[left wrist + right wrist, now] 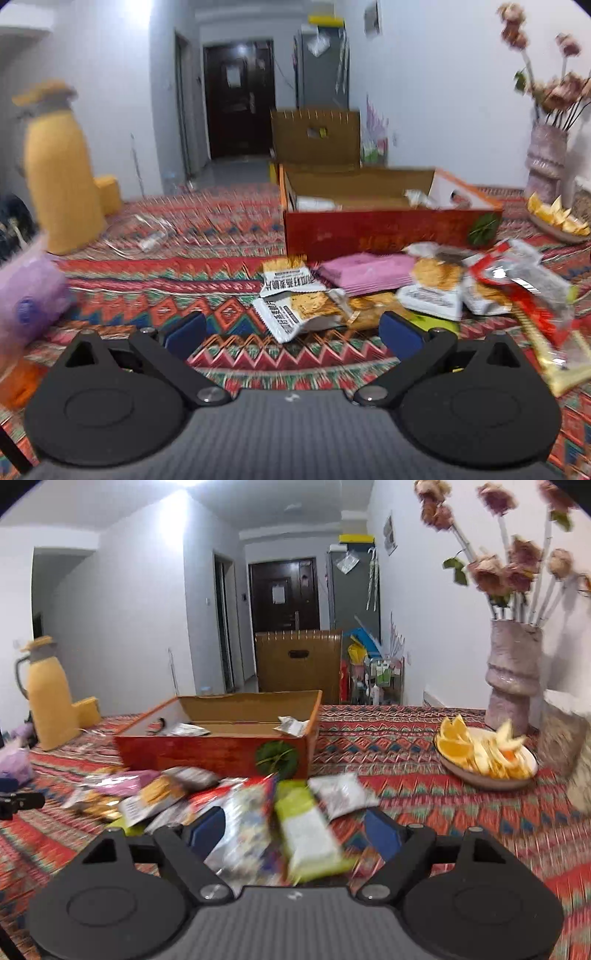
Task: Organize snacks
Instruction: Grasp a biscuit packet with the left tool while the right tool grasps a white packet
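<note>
Snacks [177, 797] are lying piled before the box [221, 753]; I'm hovering both grippers, left [291, 330] and right [295, 830], jaws apart, nothing clamped; I should pinch one packet [310, 834] squarely.

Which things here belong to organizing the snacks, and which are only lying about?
For the job: snack packets in a heap, green packet, red box, left gripper, right gripper.

Lying about: yellow jug, flower vase, plate of orange pieces.
</note>
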Demonstrator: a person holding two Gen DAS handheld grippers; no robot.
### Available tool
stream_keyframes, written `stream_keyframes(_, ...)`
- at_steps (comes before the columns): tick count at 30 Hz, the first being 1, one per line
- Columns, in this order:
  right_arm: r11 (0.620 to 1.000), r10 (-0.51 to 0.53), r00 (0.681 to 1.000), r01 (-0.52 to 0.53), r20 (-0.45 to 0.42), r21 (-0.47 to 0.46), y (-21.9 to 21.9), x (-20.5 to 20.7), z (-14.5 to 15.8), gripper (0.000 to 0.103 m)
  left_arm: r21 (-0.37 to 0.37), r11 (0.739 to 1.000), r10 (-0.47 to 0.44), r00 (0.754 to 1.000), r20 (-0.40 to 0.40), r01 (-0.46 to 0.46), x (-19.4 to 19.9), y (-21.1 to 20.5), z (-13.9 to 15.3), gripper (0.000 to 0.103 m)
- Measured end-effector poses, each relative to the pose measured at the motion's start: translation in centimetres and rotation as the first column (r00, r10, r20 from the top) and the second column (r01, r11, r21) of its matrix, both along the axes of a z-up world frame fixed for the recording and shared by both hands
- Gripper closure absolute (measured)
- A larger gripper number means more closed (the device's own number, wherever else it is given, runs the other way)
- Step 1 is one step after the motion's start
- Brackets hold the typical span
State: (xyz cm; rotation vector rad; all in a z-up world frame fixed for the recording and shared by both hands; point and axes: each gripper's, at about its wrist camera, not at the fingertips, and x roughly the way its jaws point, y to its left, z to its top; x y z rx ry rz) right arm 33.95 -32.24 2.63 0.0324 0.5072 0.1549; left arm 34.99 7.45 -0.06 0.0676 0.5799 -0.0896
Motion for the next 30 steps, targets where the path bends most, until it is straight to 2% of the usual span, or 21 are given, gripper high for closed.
stream_keyframes(2, 1.000, 0.001, 0.999, -0.001, -0.033, -0.018, -0.8, 3.7, -0.4, 0.022, -0.004, 1.000, 0.022, 0.998, -0.060, -0.023, 3.0, 0.1, -0.8, 0.004)
stream_keyframes(5, 1.000, -0.006, 0.995, 0.004, -0.098, -0.019, -1.8, 9.1, -2.1, 0.027, -0.003, 1.000, 0.021, 0.997, -0.078, -0.021, 6.4, -0.4, -2.0, 0.009)
stream_keyframes(10, 0.999, -0.018, 0.985, 0.023, -0.169, 0.031, -3.3, 14.8, -5.2, 0.031, -0.004, 0.999, 0.051, 0.996, -0.077, -0.052, 8.3, -0.7, -4.0, 0.011)
stream_keyframes(11, 0.999, -0.018, 0.985, 0.025, -0.171, 0.042, -3.5, 15.2, -5.7, 0.031, 0.005, 0.998, 0.065, 0.994, -0.091, -0.065, 8.7, -0.7, -4.4, 0.008)
stream_keyframes(12, 0.998, -0.010, 0.986, 0.020, -0.169, 0.059, -3.8, 15.5, -6.0, 0.031, -0.017, 0.998, 0.062, 0.992, -0.107, -0.064, 9.1, -0.5, -4.6, 0.007)
stream_keyframes(15, 0.997, 0.006, 0.982, 0.008, -0.188, 0.073, -3.8, 16.1, -6.7, 0.031, -0.037, 0.997, 0.063, 0.992, -0.105, -0.067, 9.1, -0.1, -4.5, 0.007)
stream_keyframes(16, 0.999, 0.009, 0.982, 0.002, -0.189, 0.054, -3.5, 16.2, -7.0, 0.031, -0.028, 0.998, 0.059, 0.993, -0.102, -0.062, 8.9, -0.3, -4.5, 0.013)
stream_keyframes(17, 0.999, 0.007, 0.981, 0.000, -0.192, 0.035, -3.2, 16.2, -7.1, 0.032, -0.022, 0.999, 0.047, 0.994, -0.094, -0.049, 8.8, -0.5, -4.4, 0.026)
stream_keyframes(20, 0.997, 0.003, 0.985, -0.017, -0.174, -0.077, -1.9, 15.8, -7.5, 0.036, -0.015, 1.000, 0.008, 0.997, -0.077, -0.009, 8.3, -1.0, -4.3, 0.042)
stream_keyframes(21, 0.997, -0.001, 0.985, -0.013, -0.173, -0.075, -1.8, 15.7, -7.5, 0.038, -0.022, 1.000, -0.001, 0.997, -0.075, -0.001, 8.1, -1.0, -4.3, 0.044)
stream_keyframes(22, 0.998, -0.001, 0.984, -0.010, -0.176, -0.065, -1.9, 15.7, -7.4, 0.044, -0.025, 1.000, -0.004, 0.997, -0.073, 0.003, 7.8, -1.0, -4.3, 0.049)
stream_keyframes(23, 0.997, 0.002, 0.984, -0.015, -0.177, -0.071, -1.9, 15.5, -7.3, 0.056, -0.025, 1.000, -0.005, 0.997, -0.072, 0.004, 7.6, -1.2, -4.2, 0.051)
stream_keyframes(26, 0.998, -0.013, 0.984, 0.002, -0.175, -0.066, -2.2, 15.0, -7.1, 0.058, -0.012, 1.000, -0.019, 0.997, -0.068, 0.018, 7.1, -1.5, -4.1, 0.058)
stream_keyframes(30, 0.996, -0.042, 0.986, 0.027, -0.164, -0.090, -2.4, 14.1, -7.0, 0.061, 0.017, 1.000, -0.014, 0.995, -0.096, 0.015, 5.9, -2.2, -3.6, 0.060)
